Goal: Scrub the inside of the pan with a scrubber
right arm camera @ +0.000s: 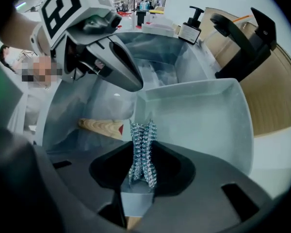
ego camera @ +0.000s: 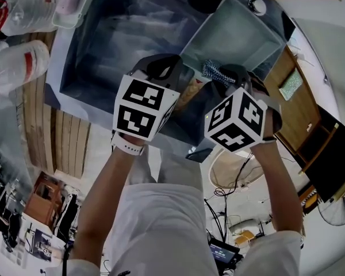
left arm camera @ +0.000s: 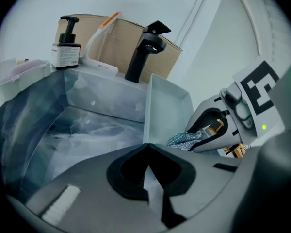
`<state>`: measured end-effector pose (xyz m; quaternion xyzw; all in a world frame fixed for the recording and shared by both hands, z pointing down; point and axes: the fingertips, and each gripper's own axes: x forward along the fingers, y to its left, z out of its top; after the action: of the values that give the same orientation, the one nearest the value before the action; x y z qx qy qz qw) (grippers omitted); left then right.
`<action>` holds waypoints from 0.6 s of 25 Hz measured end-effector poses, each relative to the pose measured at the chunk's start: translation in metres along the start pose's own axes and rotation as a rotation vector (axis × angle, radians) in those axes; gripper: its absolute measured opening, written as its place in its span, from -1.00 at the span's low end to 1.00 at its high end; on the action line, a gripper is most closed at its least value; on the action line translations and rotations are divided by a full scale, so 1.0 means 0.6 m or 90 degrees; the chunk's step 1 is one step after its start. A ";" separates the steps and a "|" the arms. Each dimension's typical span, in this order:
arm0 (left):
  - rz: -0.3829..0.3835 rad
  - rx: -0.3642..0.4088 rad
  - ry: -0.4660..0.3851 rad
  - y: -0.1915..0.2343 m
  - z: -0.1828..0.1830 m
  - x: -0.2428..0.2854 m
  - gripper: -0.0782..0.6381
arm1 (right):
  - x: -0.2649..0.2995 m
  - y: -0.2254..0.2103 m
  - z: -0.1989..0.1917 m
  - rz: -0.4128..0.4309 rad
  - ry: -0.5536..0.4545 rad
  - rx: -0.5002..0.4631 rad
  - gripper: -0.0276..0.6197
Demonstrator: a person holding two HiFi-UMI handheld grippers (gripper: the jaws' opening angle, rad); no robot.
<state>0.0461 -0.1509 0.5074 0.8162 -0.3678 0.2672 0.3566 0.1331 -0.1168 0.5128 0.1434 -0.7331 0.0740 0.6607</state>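
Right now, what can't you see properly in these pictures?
Whether the left gripper pinches the pan rim: left gripper view, its shut jaws cover the spot.
The wooden handle: head view, both grippers hide most.
The pump bottle label: both gripper views, too small.
The scrubber lower end: right gripper view, buried in the right gripper.

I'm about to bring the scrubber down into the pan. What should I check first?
1. Silver metal-mesh scrubber pinched in right claw: ok.
2. Hold of left claw on the rim of the square grey metal pan: ok, shut on it.
3. Pan's inside free of other items: ok.
4. Position of left claw, at the pan's corner and out of the scrubbing path: ok.
5. Scrubber touching the pan's inside: cannot tell.
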 end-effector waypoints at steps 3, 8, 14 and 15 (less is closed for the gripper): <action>0.005 -0.008 0.004 0.013 -0.008 0.001 -0.77 | 0.003 0.006 0.001 -0.007 0.005 0.018 -0.57; -0.011 -0.002 0.015 0.014 -0.015 0.008 -0.77 | 0.004 0.005 0.015 -0.010 -0.003 0.033 -0.57; -0.026 0.004 0.016 0.013 -0.015 0.009 -0.77 | 0.007 0.002 0.051 -0.003 -0.018 0.028 -0.57; -0.027 0.007 0.016 0.013 -0.014 0.009 -0.77 | 0.008 0.001 0.056 -0.001 -0.020 0.027 -0.57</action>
<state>0.0415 -0.1500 0.5193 0.8222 -0.3443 0.2719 0.3627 0.1005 -0.1270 0.5136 0.1592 -0.7416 0.0870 0.6458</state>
